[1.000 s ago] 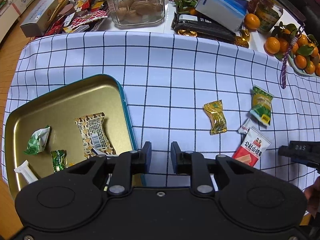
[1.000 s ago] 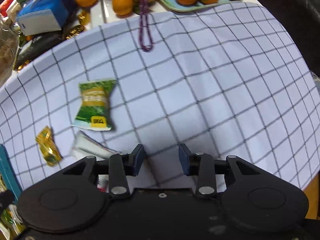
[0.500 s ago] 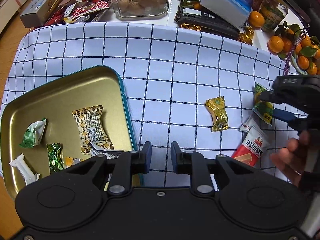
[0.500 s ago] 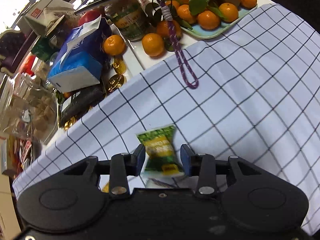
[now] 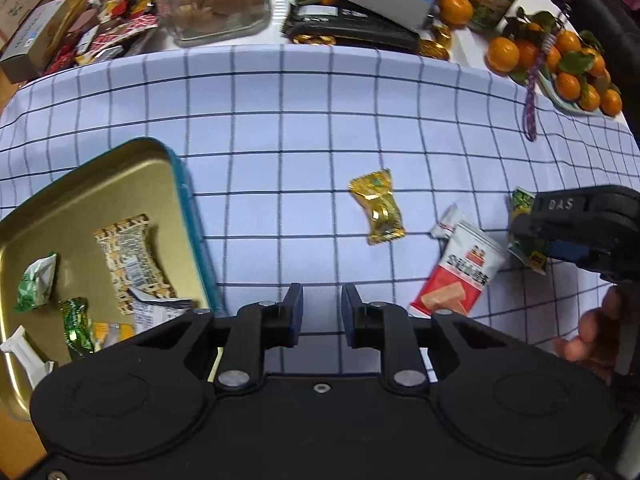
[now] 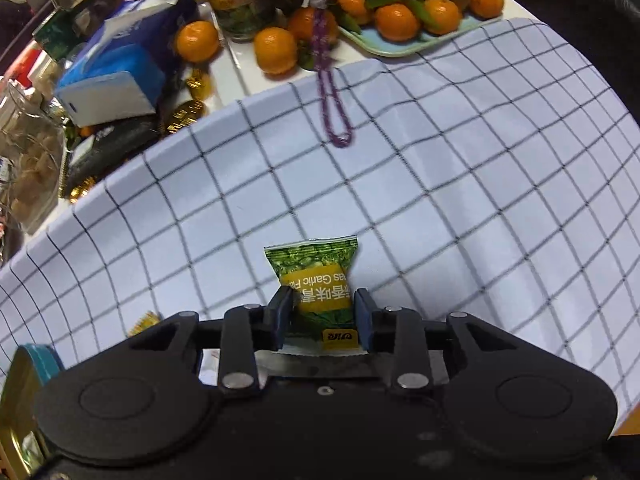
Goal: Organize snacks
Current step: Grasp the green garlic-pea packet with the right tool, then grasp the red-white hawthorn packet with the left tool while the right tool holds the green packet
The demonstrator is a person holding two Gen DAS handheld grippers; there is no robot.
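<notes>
Already a good part of the sorting can be judged done: inside the gold tin tray with the teal rim (image 5: 182, 184) several wrapped snacks are gathered, among them a brown patterned bar (image 5: 132, 256), a white-and-green candy (image 5: 36, 282), a green foil candy (image 5: 76, 328) and a white wrapper (image 5: 24, 354) near the tray's lower edge. More small packets are seen close to the left gripper's body, partly hidden by it.

On the blue checked tablecloth (image 5: 320, 120) three loose items are left. A gold foil candy (image 5: 378, 206) lies alone near the middle, well apart from the tray. A red-and-white wafer packet (image 5: 460, 270) lies to its right, resting over a small white wrapper (image 5: 446, 222). The green garlic-pea packet (image 6: 316, 284) is being taken up: it is framed by the right gripper (image 6: 322, 316), whose jaws are closing on it, with the pads seen against both of its sides.

The left gripper (image 5: 320, 314) is held above bare cloth just beside the tray, its fingers set narrow with nothing between them.

By this reading, the pea packet is yet to be carried to the tray, and the candy, wafer and white wrapper are yet to be collected
</notes>
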